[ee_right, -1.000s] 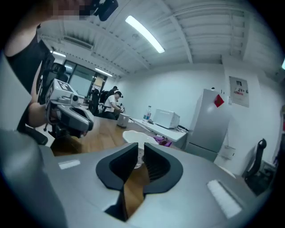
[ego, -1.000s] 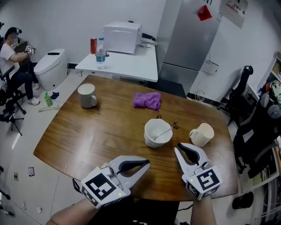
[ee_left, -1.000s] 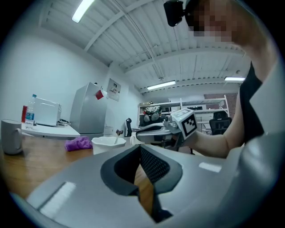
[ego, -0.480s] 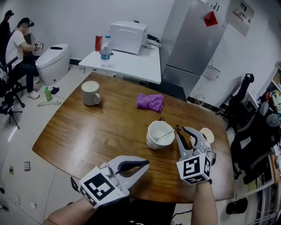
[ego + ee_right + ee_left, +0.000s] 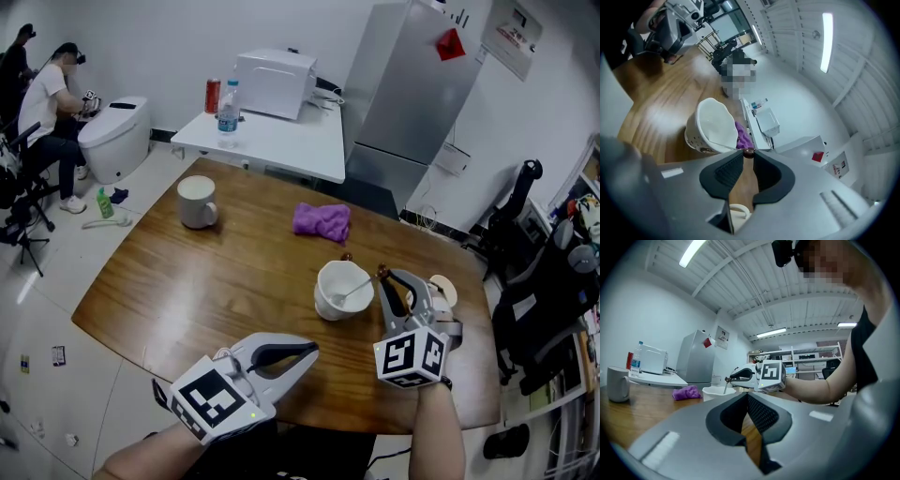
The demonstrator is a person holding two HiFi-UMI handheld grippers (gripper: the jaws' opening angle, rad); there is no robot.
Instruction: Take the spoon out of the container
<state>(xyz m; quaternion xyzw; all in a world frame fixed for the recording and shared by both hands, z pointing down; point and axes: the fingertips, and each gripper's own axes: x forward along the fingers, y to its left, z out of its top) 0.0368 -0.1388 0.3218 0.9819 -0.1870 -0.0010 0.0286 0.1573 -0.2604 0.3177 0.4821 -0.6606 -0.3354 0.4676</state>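
A white bowl [image 5: 325, 281] stands on the wooden table [image 5: 234, 281], right of centre. A metal spoon [image 5: 354, 286] lies in it, its handle leaning over the right rim. My right gripper [image 5: 384, 275] is just right of the bowl, level with the handle's end. In the right gripper view the spoon's [image 5: 723, 145] brown knob sits between the tips of the right gripper [image 5: 749, 154] and touches both, while the jaws are closing; the bowl [image 5: 712, 124] lies just beyond. My left gripper [image 5: 312, 349] hovers over the near table edge, shut and holding nothing.
A white mug [image 5: 197, 202] stands far left, a purple cloth [image 5: 322, 221] behind the bowl, and a cream mug [image 5: 441, 291] behind my right gripper. Beyond the table are a white side table [image 5: 281, 136], a fridge [image 5: 412, 84] and office chairs [image 5: 525, 272] at right.
My right gripper has moved forward from the near table edge to the bowl's right side and now has the spoon's handle end between its tips. The left gripper has stayed put.
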